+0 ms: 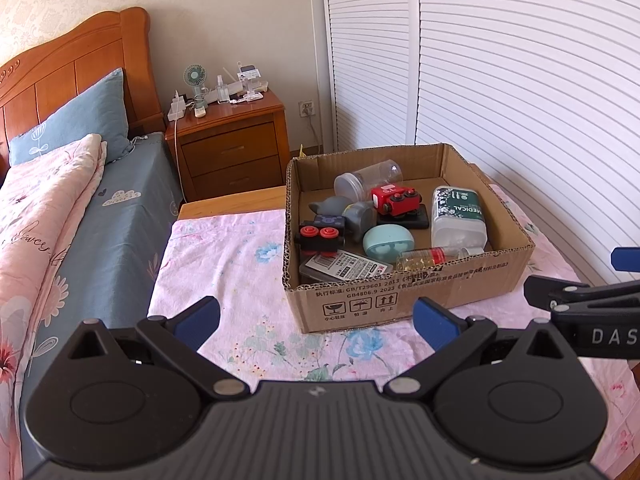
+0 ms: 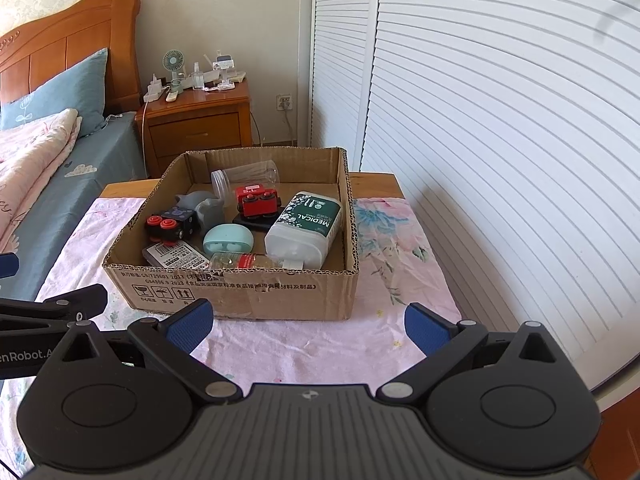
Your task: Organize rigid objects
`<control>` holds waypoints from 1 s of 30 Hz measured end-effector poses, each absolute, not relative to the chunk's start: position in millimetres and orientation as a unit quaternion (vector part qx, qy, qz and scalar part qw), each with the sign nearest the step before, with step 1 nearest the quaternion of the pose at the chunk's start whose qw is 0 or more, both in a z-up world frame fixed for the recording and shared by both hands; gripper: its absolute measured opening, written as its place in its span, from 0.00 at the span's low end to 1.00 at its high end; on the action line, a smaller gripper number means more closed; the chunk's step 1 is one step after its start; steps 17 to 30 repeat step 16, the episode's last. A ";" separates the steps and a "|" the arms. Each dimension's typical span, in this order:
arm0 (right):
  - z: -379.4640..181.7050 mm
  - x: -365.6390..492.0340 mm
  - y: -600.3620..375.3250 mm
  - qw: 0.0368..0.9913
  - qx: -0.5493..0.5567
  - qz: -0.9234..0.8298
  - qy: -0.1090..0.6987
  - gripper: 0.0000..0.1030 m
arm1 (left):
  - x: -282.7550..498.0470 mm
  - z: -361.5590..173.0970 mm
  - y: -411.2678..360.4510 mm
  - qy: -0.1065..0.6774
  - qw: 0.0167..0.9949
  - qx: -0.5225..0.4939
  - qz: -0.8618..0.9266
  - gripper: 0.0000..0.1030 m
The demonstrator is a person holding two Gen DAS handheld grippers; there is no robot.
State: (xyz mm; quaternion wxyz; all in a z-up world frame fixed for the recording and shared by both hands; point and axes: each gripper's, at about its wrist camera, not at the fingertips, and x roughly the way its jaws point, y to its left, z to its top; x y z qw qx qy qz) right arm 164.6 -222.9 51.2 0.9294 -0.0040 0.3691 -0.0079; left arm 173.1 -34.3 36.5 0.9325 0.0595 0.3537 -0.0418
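Note:
An open cardboard box (image 1: 404, 300) (image 2: 240, 292) stands on a table covered with pink floral cloth (image 1: 240, 256). In it lie a white and green MEDICAL bottle (image 1: 458, 216) (image 2: 306, 226), a red toy car (image 1: 394, 199) (image 2: 256, 200), a black toy car with red wheels (image 1: 322, 235) (image 2: 172, 222), a mint round case (image 1: 386, 242) (image 2: 228, 240), a clear jar (image 1: 366, 180), a small red-labelled bottle (image 1: 434, 257) and a flat printed pack (image 1: 346, 268). My left gripper (image 1: 318, 322) is open and empty in front of the box. My right gripper (image 2: 308, 324) is open and empty, also before the box.
A bed with pink quilt (image 1: 44, 208) and blue pillow (image 1: 76, 120) lies to the left. A wooden nightstand (image 1: 232, 140) with a small fan and clutter stands behind. White louvred doors (image 1: 520, 80) run along the right. The right gripper's body (image 1: 588, 300) shows at the left view's right edge.

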 end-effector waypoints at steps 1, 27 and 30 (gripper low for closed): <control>51.3 164.5 -223.1 0.929 -0.004 -0.008 0.369 1.00 | 172.9 36.4 -34.3 0.354 0.933 0.060 -0.042 0.99; 52.1 164.7 -225.2 0.930 -0.003 -0.007 0.368 1.00 | 170.4 38.3 -35.7 0.353 0.933 0.062 -0.040 0.99; 52.1 164.7 -225.2 0.930 -0.003 -0.007 0.368 1.00 | 170.4 38.3 -35.7 0.353 0.933 0.062 -0.040 0.99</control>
